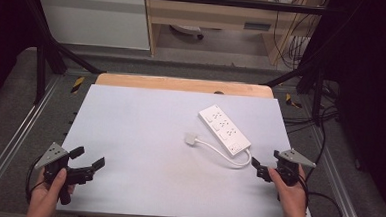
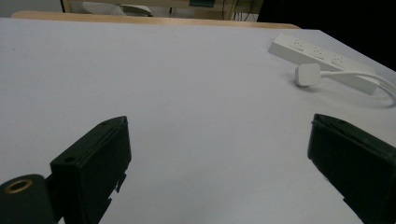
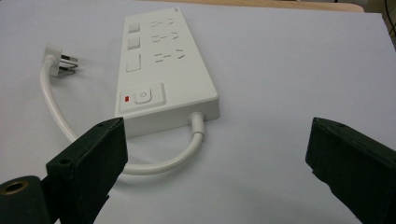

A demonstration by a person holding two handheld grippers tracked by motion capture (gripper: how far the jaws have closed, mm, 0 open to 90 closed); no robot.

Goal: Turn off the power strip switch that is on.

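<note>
My right gripper [image 1: 262, 170] is nearer the white plastic power strip [image 1: 224, 129] — right of centre on the pale worktop [image 1: 139, 136], long axis slanting to upper left, short cable [image 1: 218, 154] curling between us. Both grippers spread, empty; left gripper [image 1: 89, 159] well apart.

Each bare hand carries a black two-jaw gripper: the left gripper [image 1: 89, 159] and the right gripper [image 1: 262, 167] each wear a grey three-cornered plate dotted with small holes. A black cable loops away from the right gripper toward 5 o'clock. In the left gripper view the jaws are blocky matte black, with a brass-ringed hole [image 2: 18, 186] at 8 o'clock
</note>
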